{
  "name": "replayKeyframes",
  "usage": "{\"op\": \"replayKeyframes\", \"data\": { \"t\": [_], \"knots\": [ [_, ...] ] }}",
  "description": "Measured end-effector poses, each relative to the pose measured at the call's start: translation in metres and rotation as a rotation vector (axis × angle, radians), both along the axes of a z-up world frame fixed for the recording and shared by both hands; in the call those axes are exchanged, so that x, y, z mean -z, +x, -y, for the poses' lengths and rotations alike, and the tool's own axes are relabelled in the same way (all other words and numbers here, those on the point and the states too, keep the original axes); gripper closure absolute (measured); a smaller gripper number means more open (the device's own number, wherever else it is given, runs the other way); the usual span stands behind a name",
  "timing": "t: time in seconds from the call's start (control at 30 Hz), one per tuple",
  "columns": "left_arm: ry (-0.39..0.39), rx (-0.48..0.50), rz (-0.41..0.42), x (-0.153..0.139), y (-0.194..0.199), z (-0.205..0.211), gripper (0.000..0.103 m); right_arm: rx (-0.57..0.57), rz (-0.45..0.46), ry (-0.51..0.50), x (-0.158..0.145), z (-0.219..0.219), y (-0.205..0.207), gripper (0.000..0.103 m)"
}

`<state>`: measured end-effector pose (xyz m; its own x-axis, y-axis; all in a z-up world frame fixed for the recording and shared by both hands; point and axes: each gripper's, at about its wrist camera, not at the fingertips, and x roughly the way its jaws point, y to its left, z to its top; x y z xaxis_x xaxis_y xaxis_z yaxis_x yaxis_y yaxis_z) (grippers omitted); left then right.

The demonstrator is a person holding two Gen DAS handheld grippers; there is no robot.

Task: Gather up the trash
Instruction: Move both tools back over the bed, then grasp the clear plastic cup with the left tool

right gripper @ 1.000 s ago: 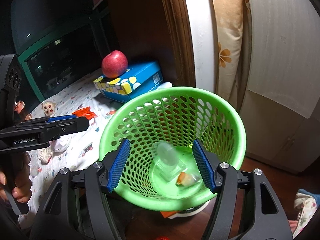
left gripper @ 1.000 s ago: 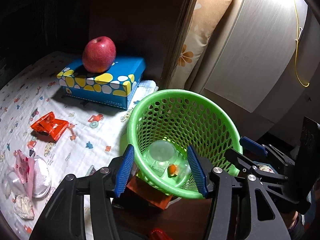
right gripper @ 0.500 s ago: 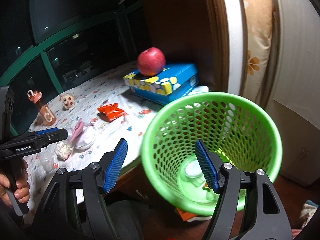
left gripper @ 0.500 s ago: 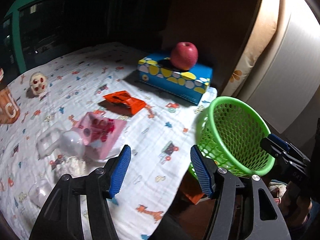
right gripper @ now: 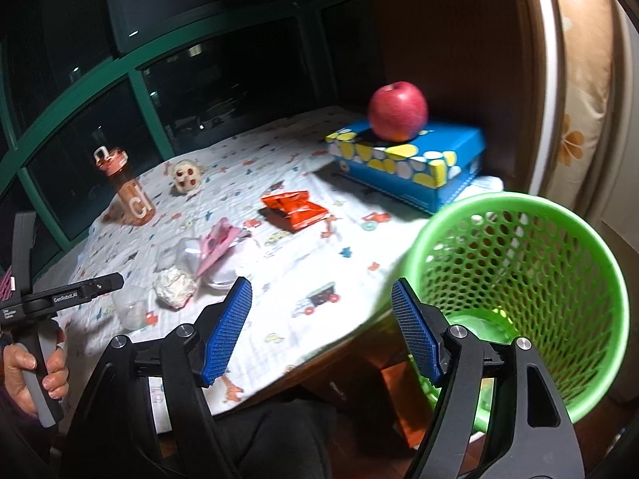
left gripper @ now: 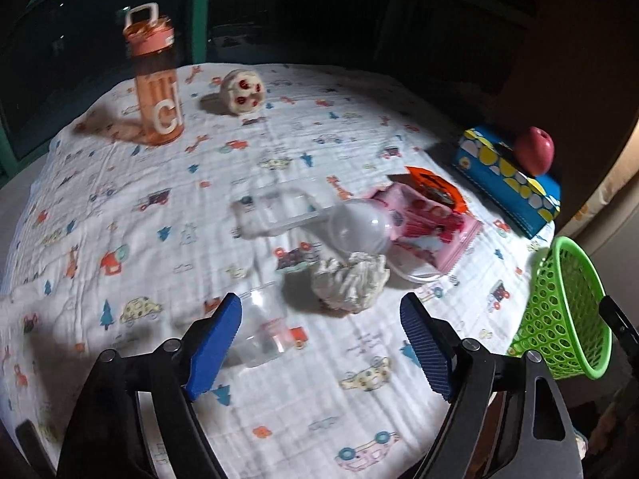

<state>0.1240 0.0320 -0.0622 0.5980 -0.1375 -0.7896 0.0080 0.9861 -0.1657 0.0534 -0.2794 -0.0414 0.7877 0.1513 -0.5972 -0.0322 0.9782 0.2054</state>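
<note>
Trash lies on the patterned cloth: a crumpled white tissue point(left gripper: 351, 281), a small clear cup point(left gripper: 265, 329), a clear dome lid point(left gripper: 359, 228), a clear tray point(left gripper: 275, 209), a pink wrapper point(left gripper: 433, 227) and an orange wrapper point(left gripper: 435, 187). My left gripper point(left gripper: 319, 343) is open and empty, just in front of the tissue and the cup. The green basket point(right gripper: 519, 279) stands off the table's right edge. My right gripper point(right gripper: 321, 331) is open and empty over the table edge, left of the basket. The tissue point(right gripper: 173, 289) and orange wrapper point(right gripper: 293, 209) also show in the right wrist view.
An orange bottle point(left gripper: 155, 84) and a small skull-like toy point(left gripper: 243, 92) stand at the back. A blue tissue box point(right gripper: 407, 163) with a red apple point(right gripper: 397, 111) on it sits at the back right. Dark windows lie behind the table.
Both grippers have swung left, away from the basket and toward the table. The left one now faces the trash pile close up. Both stay open and empty.
</note>
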Motion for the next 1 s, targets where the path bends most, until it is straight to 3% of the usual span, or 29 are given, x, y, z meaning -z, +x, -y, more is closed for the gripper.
{"op": "replayKeyframes", "data": {
  "t": [0.2, 0.5, 0.7, 0.77, 1.0],
  "knots": [
    [-0.064, -0.1, -0.093, 0.029, 0.008, -0.038, 0.024, -0.07, -0.016, -0.004, 0.005, -0.031, 0.011, 0.03],
    [-0.138, -0.104, -0.172, 0.057, 0.025, -0.05, 0.024, -0.166, -0.057, -0.025, 0.018, -0.073, 0.027, 0.03],
    [-0.179, -0.073, -0.165, 0.062, 0.03, -0.054, 0.034, -0.232, -0.092, -0.025, 0.029, -0.102, 0.04, 0.03],
    [-0.184, -0.057, -0.159, 0.062, 0.03, -0.055, 0.042, -0.252, -0.104, -0.023, 0.033, -0.112, 0.044, 0.03],
    [-0.225, -0.045, -0.112, 0.049, 0.022, -0.069, 0.044, -0.322, -0.148, -0.021, 0.047, -0.148, 0.062, 0.03]
  ]
}}
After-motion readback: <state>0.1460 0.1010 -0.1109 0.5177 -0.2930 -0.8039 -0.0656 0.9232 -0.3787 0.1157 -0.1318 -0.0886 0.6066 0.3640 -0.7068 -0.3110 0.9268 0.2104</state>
